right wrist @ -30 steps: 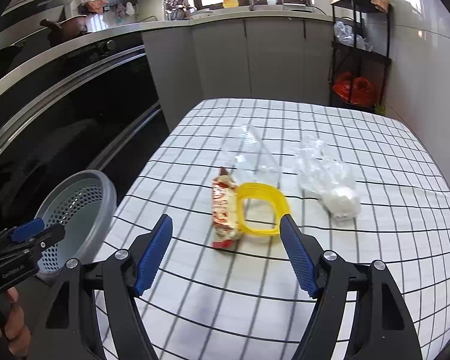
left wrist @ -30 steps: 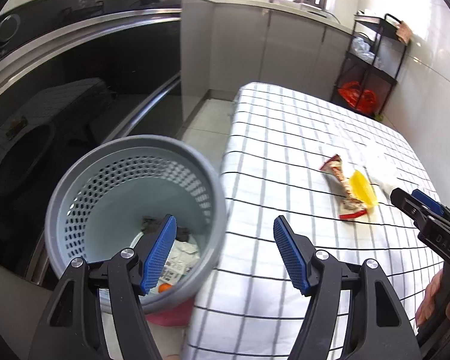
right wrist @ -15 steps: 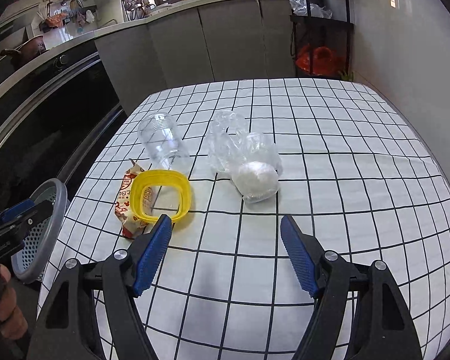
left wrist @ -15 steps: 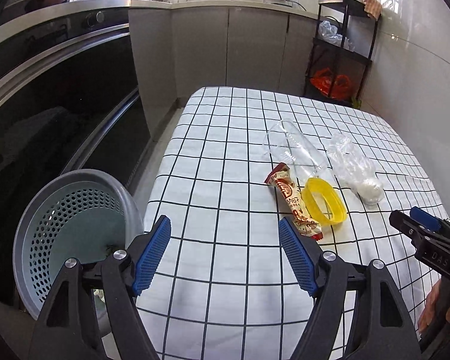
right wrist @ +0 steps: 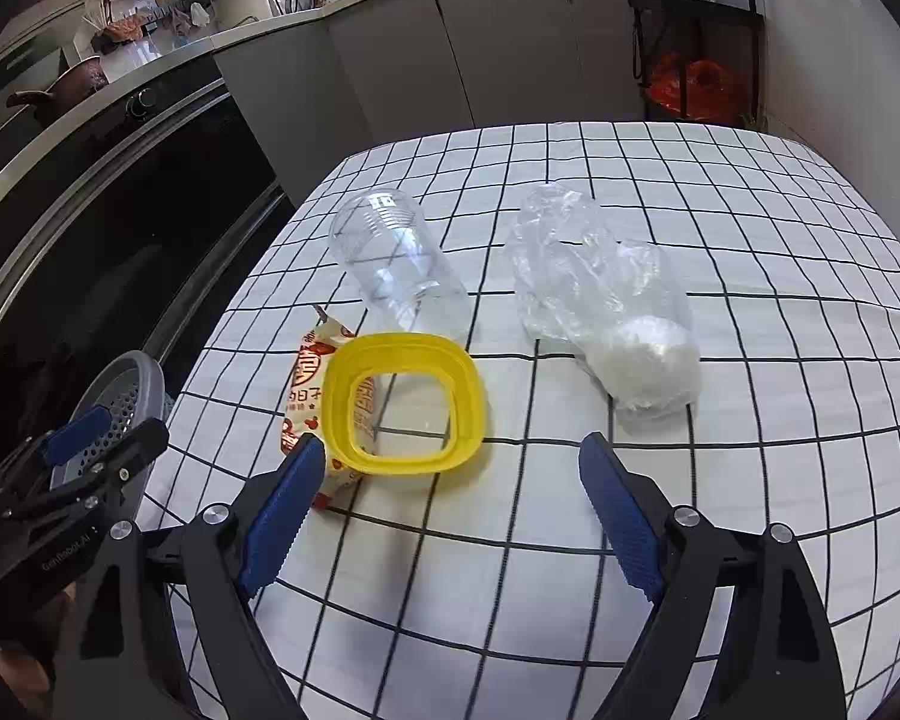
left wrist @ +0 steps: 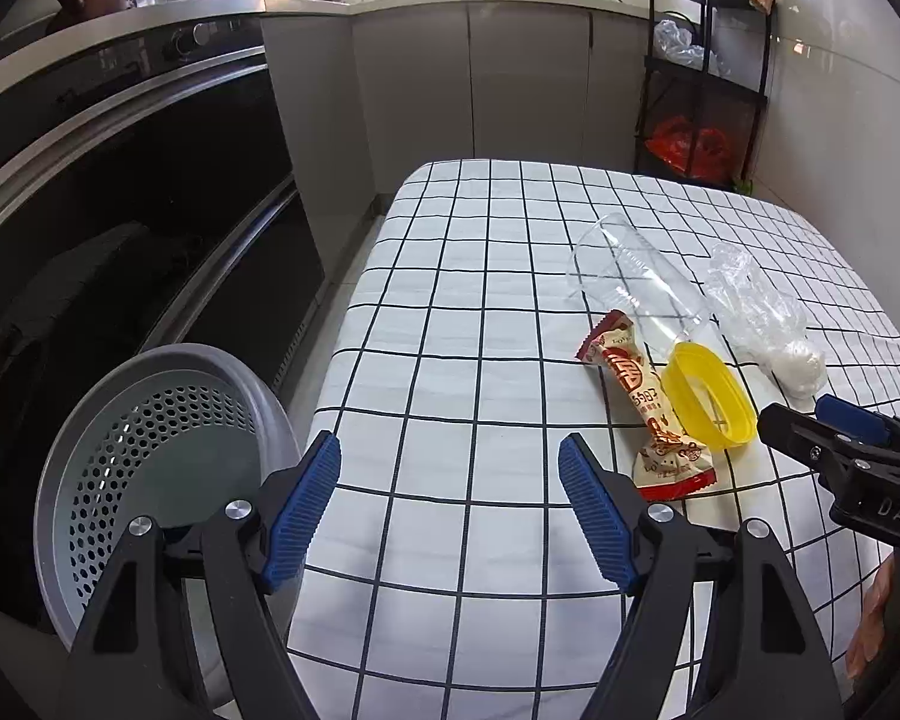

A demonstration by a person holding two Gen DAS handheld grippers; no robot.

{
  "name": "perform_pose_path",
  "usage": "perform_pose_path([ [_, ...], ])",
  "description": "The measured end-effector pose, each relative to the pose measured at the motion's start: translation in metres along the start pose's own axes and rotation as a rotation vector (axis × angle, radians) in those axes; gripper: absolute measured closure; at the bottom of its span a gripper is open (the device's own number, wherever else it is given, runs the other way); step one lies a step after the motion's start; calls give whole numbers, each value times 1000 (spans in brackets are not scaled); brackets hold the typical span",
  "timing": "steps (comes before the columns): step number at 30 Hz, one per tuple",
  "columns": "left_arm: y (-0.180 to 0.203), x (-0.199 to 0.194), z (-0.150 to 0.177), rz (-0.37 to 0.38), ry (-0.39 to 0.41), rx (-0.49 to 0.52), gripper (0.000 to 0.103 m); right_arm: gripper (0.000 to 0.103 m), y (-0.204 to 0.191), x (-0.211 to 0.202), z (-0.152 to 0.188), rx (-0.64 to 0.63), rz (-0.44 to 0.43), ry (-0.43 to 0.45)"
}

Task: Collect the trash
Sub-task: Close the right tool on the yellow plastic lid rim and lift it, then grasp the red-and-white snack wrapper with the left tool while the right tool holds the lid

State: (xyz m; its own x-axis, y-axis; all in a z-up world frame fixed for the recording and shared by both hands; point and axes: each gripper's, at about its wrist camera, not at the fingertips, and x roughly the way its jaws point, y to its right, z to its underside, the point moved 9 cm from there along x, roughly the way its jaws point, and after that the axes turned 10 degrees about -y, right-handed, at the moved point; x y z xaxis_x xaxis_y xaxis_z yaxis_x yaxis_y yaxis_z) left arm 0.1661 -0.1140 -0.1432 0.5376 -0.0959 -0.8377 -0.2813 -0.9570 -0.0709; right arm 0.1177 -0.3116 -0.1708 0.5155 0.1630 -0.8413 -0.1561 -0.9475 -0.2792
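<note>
On the checked tablecloth [left wrist: 450, 276] lie a red-and-white snack wrapper [left wrist: 636, 396], a clear plastic jar [left wrist: 636, 282] on its side with a yellow rim [right wrist: 402, 402], and a crumpled clear bag [right wrist: 600, 294] holding a white lump. My right gripper [right wrist: 450, 441] hovers just short of the yellow rim. Its jaws are opening and nothing is between them; its left fingertip sits over the wrapper's [right wrist: 306, 390] near end. My left gripper [left wrist: 447, 441] is open and empty over the cloth's left part. A grey perforated bin [left wrist: 150, 420] stands below the table's left edge.
A black oven front [left wrist: 120, 210] runs along the left beside the bin. Grey cabinets close the back, and a black rack [left wrist: 702, 90] with a red bag stands at the back right. A white wall borders the table's right side.
The left wrist view swung from above the bin to over the table. My right gripper came down closer to the jar and wrapper, and its jaws spread wider.
</note>
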Motion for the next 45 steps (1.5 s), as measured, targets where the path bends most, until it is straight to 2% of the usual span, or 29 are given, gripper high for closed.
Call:
perform_pose_path([
  [14, 1, 4, 5, 12, -24, 6, 30, 18, -10, 33, -8, 36, -35, -57],
  [19, 3, 4, 6, 14, -27, 11, 30, 18, -12, 42, -8, 60, -81, -96],
  [26, 5, 5, 8, 12, -31, 18, 30, 18, -15, 48, -9, 72, -84, -106],
  [31, 5, 5, 10, 13, -35, 21, 30, 21, -22, 50, -11, 54, -81, -96],
  [32, 5, 5, 11, 14, -35, 22, 30, 25, -22, 50, -11, 49, -79, -94],
  [33, 5, 5, 11, 14, -35, 24, 30, 35, -22, 50, -11, 40, -73, -96],
  [42, 11, 7, 12, 35, -43, 22, 30, 36, -16, 33, -12, 19, -40, -53],
  [45, 19, 7, 10, 44, -36, 29, 25, 36, -11, 17, -13, 15, -28, -13],
])
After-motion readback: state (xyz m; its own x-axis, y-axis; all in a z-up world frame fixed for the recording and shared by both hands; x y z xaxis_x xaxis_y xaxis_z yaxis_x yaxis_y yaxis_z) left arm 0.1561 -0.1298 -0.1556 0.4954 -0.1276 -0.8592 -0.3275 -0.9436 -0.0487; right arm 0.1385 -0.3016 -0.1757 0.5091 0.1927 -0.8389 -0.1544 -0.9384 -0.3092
